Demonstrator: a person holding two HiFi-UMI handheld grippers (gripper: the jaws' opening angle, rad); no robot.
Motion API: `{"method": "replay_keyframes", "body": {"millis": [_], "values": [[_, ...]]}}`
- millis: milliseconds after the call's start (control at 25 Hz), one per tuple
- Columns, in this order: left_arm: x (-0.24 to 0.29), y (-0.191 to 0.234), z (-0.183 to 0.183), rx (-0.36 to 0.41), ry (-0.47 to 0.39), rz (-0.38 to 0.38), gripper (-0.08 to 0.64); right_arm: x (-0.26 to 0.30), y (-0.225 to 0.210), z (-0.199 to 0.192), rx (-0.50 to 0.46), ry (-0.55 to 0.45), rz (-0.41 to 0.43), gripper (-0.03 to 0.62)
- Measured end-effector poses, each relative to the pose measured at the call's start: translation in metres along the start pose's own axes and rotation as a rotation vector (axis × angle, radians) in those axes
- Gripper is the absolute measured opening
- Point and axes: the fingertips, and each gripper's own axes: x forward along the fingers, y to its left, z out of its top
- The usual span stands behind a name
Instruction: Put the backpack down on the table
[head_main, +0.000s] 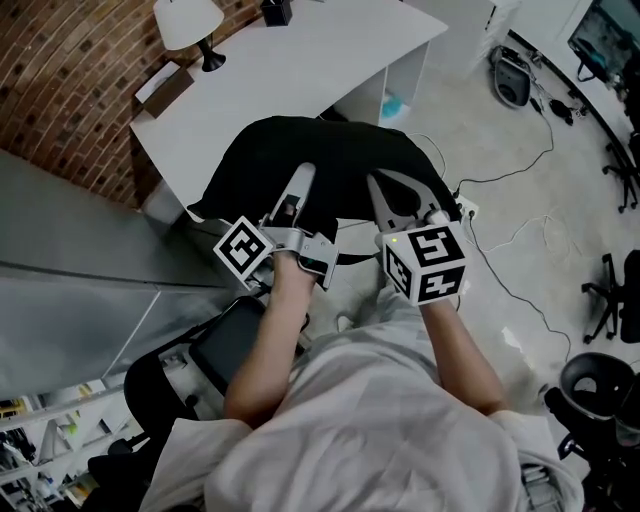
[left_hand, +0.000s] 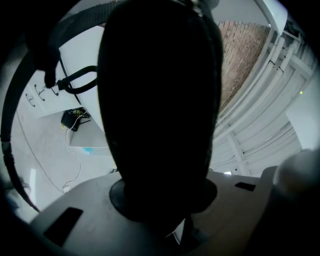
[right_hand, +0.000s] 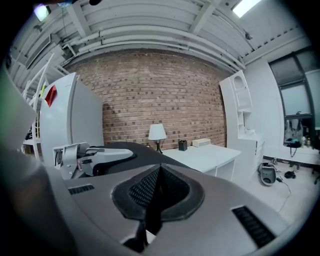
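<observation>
The backpack (head_main: 330, 160) hangs above the table's (head_main: 300, 70) near edge, not yet down, with the left gripper (head_main: 303, 180) clamping it and the right gripper (head_main: 385, 195) closed empty.

Clamps a bulky black fabric backpack (left_hand: 160, 100) in the tool (left_hand: 162, 202), filling the middle. Shows a black strap loop (left_hand: 80, 80) left, red brick wall (left_hand: 240, 55) upper right.

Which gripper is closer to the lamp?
Left. The left gripper holds the backpack on the side toward the lamp; the right gripper holds the side away from it.
</observation>
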Motion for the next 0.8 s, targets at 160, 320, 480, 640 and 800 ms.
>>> {"method": "replay_keyframes", "body": {"millis": [160,320,480,640,800], "values": [[0.029,0.009,0.001,0.004,-0.006,0.007,0.106,0.016,-0.028,0.002,0.016,0.004,0.000,0.002],[0.067,0.018,0.001,0.009,-0.017,0.010,0.106,0.036,-0.064,0.007,0.024,0.002,0.012,0.002],[0.112,0.025,-0.002,0.008,-0.031,0.006,0.106,0.055,-0.107,0.014,0.027,0.007,0.026,0.002],[0.155,0.031,-0.007,0.011,-0.050,-0.002,0.106,0.074,-0.149,0.021,0.030,0.012,0.048,0.002],[0.196,0.038,-0.011,0.006,-0.069,-0.006,0.106,0.093,-0.190,0.029,0.037,0.011,0.069,0.002]]}}
